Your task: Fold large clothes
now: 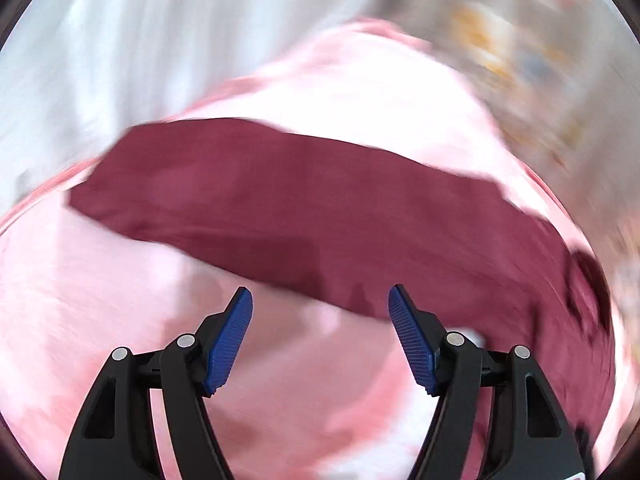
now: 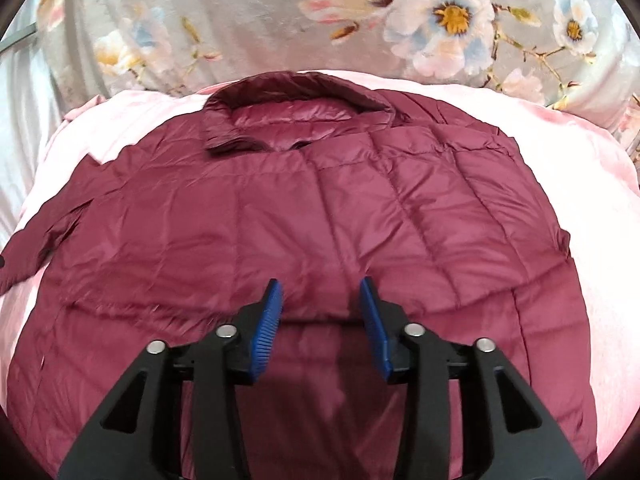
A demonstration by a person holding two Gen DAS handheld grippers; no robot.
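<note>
Pink blanket [image 2: 600, 184] over floral sheet [image 2: 240, 20]; maroon puffer jacket [image 2: 280, 216] flat, soft, slippery, probably light, best pinched at hem or sleeve; left gripper [image 1: 320, 300] and right gripper [image 2: 320, 292] both spread, empty.

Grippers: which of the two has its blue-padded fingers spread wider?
The left gripper; its jaws gape wider than the right gripper, which hovers over the maroon quilted jacket.
</note>
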